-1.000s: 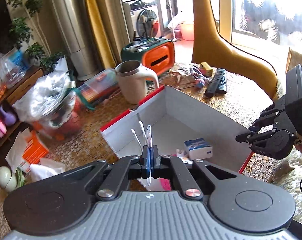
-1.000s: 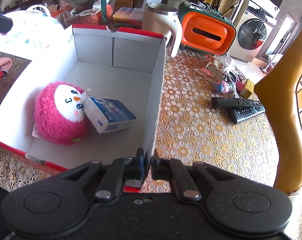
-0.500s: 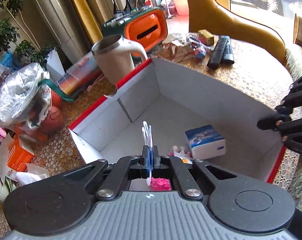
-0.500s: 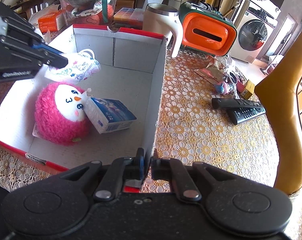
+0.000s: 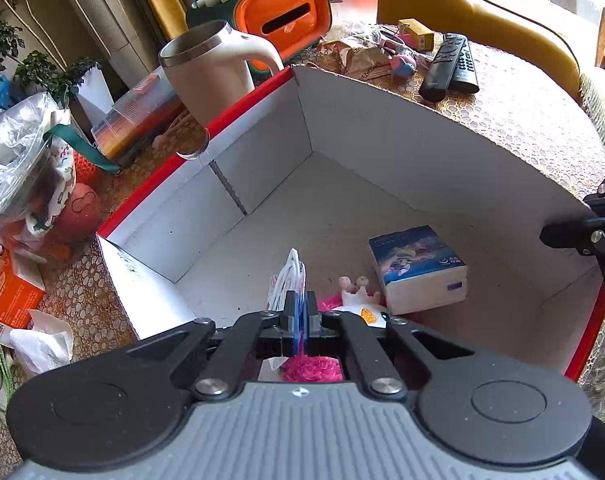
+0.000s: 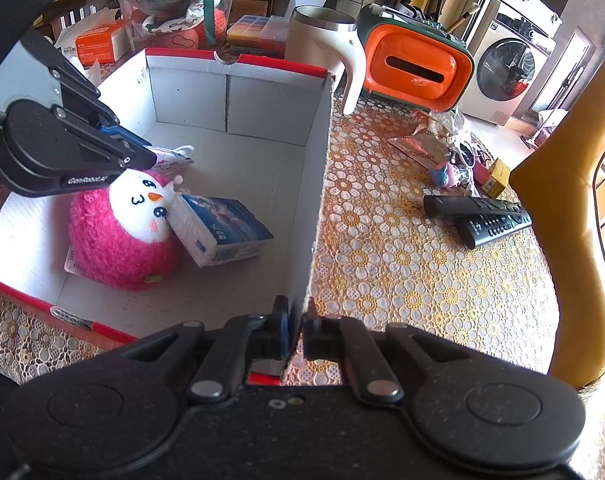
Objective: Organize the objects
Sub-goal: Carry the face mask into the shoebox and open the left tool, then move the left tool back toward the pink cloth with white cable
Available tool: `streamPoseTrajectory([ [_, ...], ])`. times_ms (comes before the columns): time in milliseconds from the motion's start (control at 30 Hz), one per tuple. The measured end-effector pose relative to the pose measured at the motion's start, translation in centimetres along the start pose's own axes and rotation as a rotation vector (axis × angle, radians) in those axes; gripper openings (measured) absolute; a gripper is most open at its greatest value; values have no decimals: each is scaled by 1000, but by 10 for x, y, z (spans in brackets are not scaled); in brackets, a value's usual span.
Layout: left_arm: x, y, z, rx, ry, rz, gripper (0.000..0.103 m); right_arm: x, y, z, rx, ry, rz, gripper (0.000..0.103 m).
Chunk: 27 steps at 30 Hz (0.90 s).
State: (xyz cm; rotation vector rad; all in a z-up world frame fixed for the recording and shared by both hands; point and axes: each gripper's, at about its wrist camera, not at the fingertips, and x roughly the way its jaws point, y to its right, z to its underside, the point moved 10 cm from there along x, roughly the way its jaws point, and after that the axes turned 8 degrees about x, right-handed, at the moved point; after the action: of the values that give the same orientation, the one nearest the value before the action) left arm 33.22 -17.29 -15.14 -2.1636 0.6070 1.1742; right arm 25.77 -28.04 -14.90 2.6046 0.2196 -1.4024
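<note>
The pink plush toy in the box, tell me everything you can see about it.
The pink plush toy is a round, fluffy ball of bright pink fur with a white face, dark eyes, an orange beak and pink cheeks. It sits on the floor of the cardboard box, near the red-edged front wall, face turned up toward the blue tissue pack, which leans against it. A flat label or card pokes out beneath it. The left tool hangs just above its head.
</note>
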Motion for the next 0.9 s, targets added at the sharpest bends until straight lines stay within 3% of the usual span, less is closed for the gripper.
streamPoseTrajectory([
  [267, -2, -3, 4, -8, -4, -10, 5, 1, 0, 1, 1, 0, 0, 6],
  [533, -23, -13, 11, -60, 26, 10, 16, 1, 1, 1, 0, -1, 0, 6],
  [767, -57, -21, 12, -119, 109, 49, 52, 0, 1, 2, -4, -3, 2, 6],
  [900, -83, -25, 16, -153, 165, 85, 53, 0, 1, 3, -5, -4, 3, 6],
])
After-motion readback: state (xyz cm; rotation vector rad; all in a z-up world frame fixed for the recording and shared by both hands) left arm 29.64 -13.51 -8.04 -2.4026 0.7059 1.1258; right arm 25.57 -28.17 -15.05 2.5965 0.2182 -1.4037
